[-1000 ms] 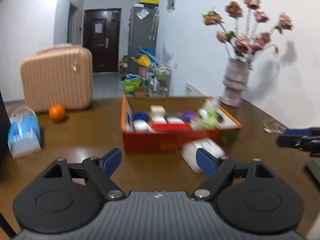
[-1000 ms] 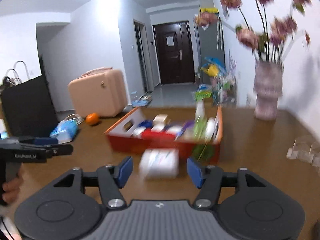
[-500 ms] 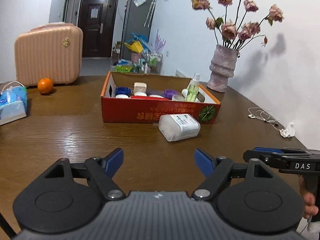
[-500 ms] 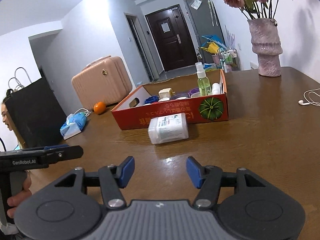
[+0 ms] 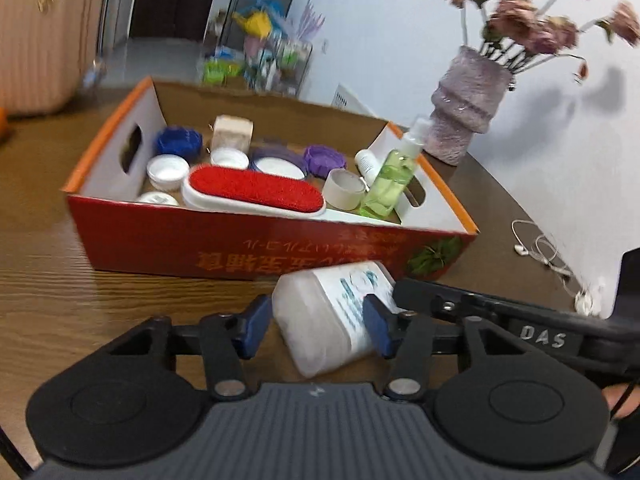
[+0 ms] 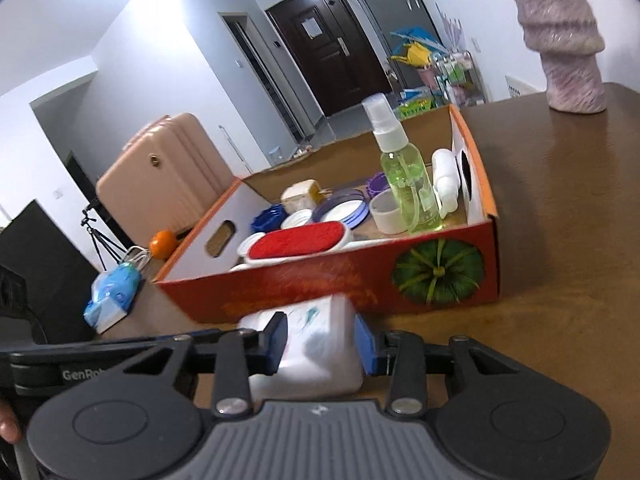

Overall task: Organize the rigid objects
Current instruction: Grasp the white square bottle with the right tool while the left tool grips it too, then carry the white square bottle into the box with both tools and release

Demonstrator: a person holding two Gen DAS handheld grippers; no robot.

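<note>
A white plastic jar with a blue-printed label lies on its side on the wooden table, just in front of the red cardboard box. My left gripper is open with its blue pads on either side of the jar. My right gripper also straddles the jar, pads close to its sides. The box holds a red-topped brush, several lids, a green spray bottle and a white tube.
A purple vase with dried flowers stands behind the box. White earphones lie at the right. A pink suitcase, an orange and a blue tissue pack are at the left.
Both grippers have moved forward and down to the jar by the box, and their fingers now flank it. Both have narrowed somewhat.
</note>
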